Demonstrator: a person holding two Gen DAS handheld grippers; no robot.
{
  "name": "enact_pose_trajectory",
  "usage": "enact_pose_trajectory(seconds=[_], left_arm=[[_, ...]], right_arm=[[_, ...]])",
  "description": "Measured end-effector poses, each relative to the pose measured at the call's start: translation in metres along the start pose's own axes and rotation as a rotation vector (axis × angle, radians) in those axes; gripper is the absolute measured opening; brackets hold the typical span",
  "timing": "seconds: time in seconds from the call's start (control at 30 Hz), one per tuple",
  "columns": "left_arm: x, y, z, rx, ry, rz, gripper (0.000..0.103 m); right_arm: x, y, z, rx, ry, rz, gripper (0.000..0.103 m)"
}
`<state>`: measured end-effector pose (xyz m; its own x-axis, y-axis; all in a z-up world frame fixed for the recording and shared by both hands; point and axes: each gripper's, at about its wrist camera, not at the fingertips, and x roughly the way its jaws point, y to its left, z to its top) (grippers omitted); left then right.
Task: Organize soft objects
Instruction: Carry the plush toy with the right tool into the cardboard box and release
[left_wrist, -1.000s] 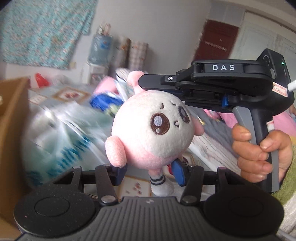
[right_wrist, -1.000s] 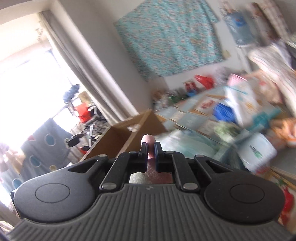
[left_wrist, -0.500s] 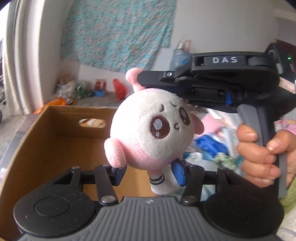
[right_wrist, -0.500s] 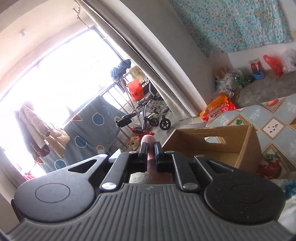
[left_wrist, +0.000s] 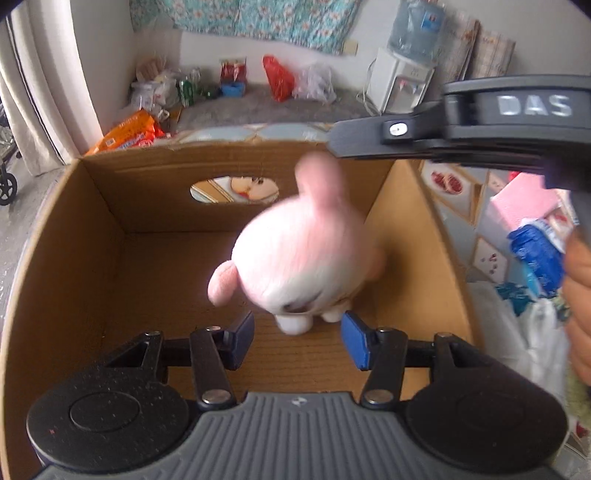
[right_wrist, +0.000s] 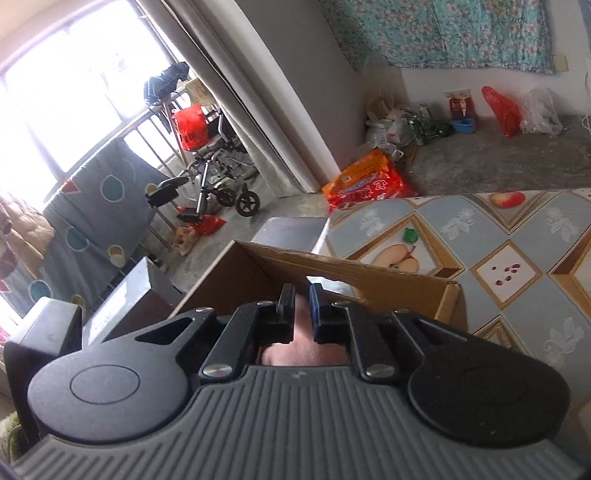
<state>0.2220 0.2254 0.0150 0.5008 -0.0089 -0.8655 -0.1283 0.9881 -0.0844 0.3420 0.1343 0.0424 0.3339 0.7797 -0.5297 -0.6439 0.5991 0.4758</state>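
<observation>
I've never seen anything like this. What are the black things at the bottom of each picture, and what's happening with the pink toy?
There is no robot here. A person holds a two-finger tool in each hand, and each one carries a camera that looks along its fingers. One picture comes from the left tool, the other from the right tool. The right tool is pinched shut on an ear of the pink plush toy, which hangs over an open cardboard box. The left tool's blue pads stand open on either side of the toy's feet. The box sits on a fruit-patterned table cover.
</observation>
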Motion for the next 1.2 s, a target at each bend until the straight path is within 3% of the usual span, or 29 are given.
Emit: enact_pose_trajectory(seconds=[0.17,0.47,0.57,0.7,0.77,0.97,1.07,1.2], left_arm=[[0.029,0.012,0.003,-0.024,0.052,-0.013,0.053],[0.023,0.021,0.002,-0.060,-0.001,0.010,0.054],[0.025,0.033,0.010,-0.141,-0.022,0.000,0.057],[0.031,0.061,0.016,-0.333,-0.017,-0.103,0.060],[0.034,0.068,0.016,-0.373,-0.014,-0.131,0.061],[0.021,0.064,0.009,-0.346,-0.079,-0.107,0.062],[0.016,0.063,0.010,-0.352,-0.128,-0.105,0.070],[0.029,0.063,0.020,-0.388,-0.143,-0.102,0.071]], right_arm=[[-0.003,-0.023,-0.002,0.004,-0.020,-0.022,0.009],[-0.050,-0.035,-0.006,0.001,-0.081,0.003,0.010],[-0.073,-0.041,-0.012,0.034,-0.107,0.034,0.011],[-0.109,-0.054,-0.033,0.067,-0.158,0.064,0.015],[-0.120,-0.064,-0.045,0.096,-0.160,0.071,0.017],[-0.141,-0.086,-0.070,0.147,-0.178,0.085,0.019],[-0.146,-0.088,-0.074,0.150,-0.189,0.096,0.020],[-0.149,-0.086,-0.077,0.142,-0.193,0.110,0.021]])
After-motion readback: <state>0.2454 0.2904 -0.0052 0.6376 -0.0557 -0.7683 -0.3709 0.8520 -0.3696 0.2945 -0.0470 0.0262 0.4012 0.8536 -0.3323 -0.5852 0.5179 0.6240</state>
